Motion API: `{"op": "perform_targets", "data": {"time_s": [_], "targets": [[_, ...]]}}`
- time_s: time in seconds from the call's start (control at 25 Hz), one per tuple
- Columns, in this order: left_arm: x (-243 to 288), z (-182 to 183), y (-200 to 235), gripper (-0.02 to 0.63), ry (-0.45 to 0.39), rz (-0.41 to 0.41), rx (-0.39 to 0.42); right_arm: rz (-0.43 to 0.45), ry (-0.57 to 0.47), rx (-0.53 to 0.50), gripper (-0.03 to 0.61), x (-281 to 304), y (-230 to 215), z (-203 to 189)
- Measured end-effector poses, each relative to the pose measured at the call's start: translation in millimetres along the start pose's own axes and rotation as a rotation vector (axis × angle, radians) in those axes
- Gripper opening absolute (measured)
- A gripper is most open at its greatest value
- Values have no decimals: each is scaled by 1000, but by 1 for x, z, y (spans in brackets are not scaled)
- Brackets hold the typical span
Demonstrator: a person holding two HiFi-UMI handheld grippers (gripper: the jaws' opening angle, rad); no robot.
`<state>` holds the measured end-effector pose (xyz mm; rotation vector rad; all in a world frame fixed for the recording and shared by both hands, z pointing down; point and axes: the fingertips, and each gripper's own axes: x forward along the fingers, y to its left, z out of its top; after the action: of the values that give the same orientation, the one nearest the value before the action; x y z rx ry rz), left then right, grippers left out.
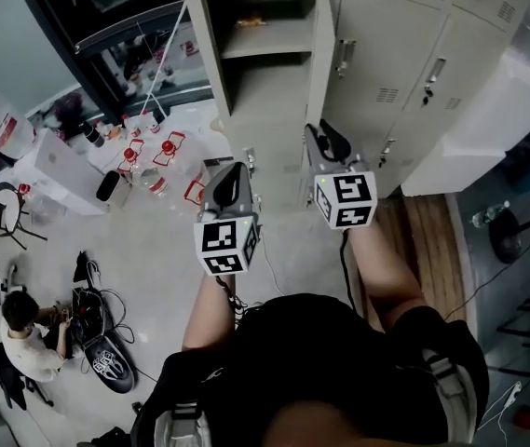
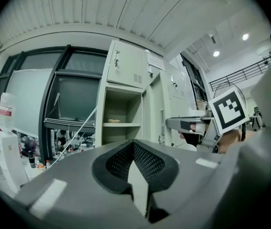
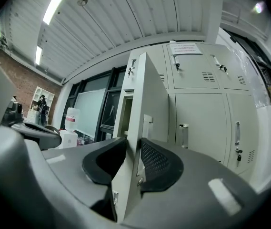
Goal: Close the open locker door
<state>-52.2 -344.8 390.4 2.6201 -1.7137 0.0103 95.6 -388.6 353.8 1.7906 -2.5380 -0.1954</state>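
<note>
Centre-left: left gripper (image 1: 234, 170), jaws together, holding nothing, aimed toward the open compartment (image 1: 265, 54). Just right of it, the locker door (image 1: 320, 73) stands swung out, edge-on. Right gripper (image 3: 133, 149) is part-open, and its pads look clamped on the door's free edge. The door isn't shut, so the swing-in is likely what's left.

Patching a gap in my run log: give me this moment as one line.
task: close locker door | right gripper: fingers clamp door edge | left gripper: shut, empty | door: open
</note>
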Motion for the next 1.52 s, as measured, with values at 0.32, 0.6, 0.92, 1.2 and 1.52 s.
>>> {"op": "perform_targets", "data": {"time_s": [0.32, 0.6, 0.92, 1.2, 1.52], "targets": [[-18, 0, 45, 0, -10, 39, 1, -26, 17, -7, 98, 33, 40, 2], [-29, -3, 90, 0, -15, 75, -10, -80, 44, -3, 91, 71, 66, 1], [-34, -5, 138, 0, -12, 99, -22, -115, 81, 19, 83, 121, 92, 4], [-31, -10, 160, 0, 6, 99, -22, -160, 86, 16, 78, 161, 104, 5], [-31, -7, 185, 0, 11, 128, -21, -169, 113, 34, 72, 207, 108, 4]]}}
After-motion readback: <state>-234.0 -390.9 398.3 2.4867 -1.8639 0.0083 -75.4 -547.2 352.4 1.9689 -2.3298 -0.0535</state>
